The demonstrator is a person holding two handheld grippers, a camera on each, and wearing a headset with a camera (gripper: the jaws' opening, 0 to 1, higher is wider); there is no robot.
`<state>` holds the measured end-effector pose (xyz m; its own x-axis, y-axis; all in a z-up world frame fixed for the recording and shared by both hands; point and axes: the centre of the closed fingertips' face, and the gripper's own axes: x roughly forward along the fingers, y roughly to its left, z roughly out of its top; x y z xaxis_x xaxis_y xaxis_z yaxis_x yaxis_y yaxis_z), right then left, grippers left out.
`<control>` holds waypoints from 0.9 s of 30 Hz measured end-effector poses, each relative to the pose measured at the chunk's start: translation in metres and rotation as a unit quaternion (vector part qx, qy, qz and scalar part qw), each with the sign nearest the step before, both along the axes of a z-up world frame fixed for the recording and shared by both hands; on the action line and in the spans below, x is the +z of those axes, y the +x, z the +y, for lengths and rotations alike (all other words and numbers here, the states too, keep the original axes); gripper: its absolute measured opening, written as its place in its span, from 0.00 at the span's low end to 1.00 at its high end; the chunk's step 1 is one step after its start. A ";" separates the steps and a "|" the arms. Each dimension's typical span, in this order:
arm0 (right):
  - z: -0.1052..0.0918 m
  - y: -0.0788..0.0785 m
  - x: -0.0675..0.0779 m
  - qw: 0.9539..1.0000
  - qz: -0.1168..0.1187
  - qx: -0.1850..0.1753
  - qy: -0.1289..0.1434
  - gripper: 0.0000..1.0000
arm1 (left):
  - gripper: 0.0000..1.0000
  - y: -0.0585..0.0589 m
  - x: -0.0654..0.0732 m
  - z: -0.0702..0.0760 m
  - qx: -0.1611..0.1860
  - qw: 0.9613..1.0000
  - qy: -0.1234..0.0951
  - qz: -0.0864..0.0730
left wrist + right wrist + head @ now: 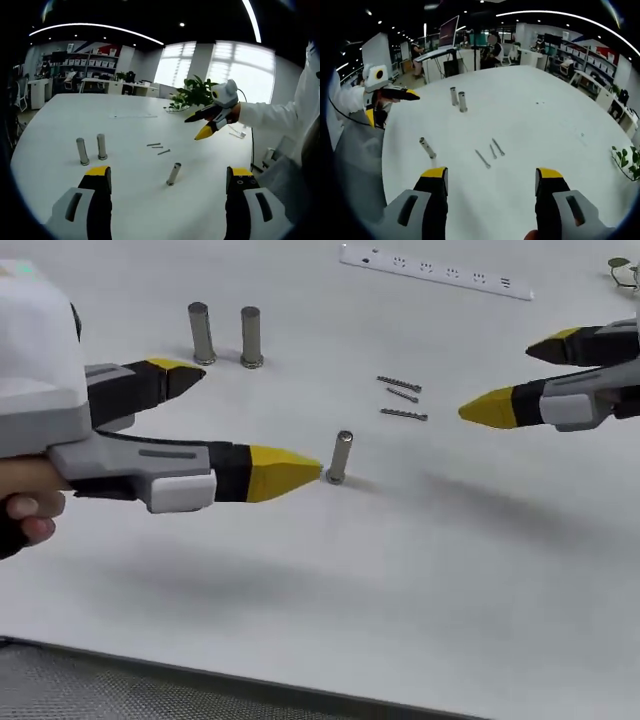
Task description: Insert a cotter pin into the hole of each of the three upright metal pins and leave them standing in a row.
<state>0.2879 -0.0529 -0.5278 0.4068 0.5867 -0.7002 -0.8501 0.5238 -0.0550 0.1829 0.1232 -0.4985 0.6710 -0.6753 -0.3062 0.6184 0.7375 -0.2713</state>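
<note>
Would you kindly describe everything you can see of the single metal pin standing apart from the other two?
The lone metal pin is a short, grey, steel-looking cylinder with a wider foot, standing on the white table. Only the table touches it; the open left claw points at it, one tip near its foot. The three cotter pins lie apart, beyond it; its hole is too small to see.
</note>
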 end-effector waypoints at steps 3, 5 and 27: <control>0.005 0.003 -0.007 1.000 0.003 0.023 -0.019 0.63 | 0.95 0.000 0.000 0.002 0.000 1.000 0.007 -0.005; 0.009 0.005 -0.010 0.999 0.005 0.032 -0.024 0.59 | 0.95 -0.001 -0.005 0.004 -0.003 1.000 0.018 -0.002; 0.048 0.019 -0.043 0.985 0.028 0.139 -0.099 0.24 | 0.96 -0.001 -0.015 0.017 0.015 1.000 0.018 0.014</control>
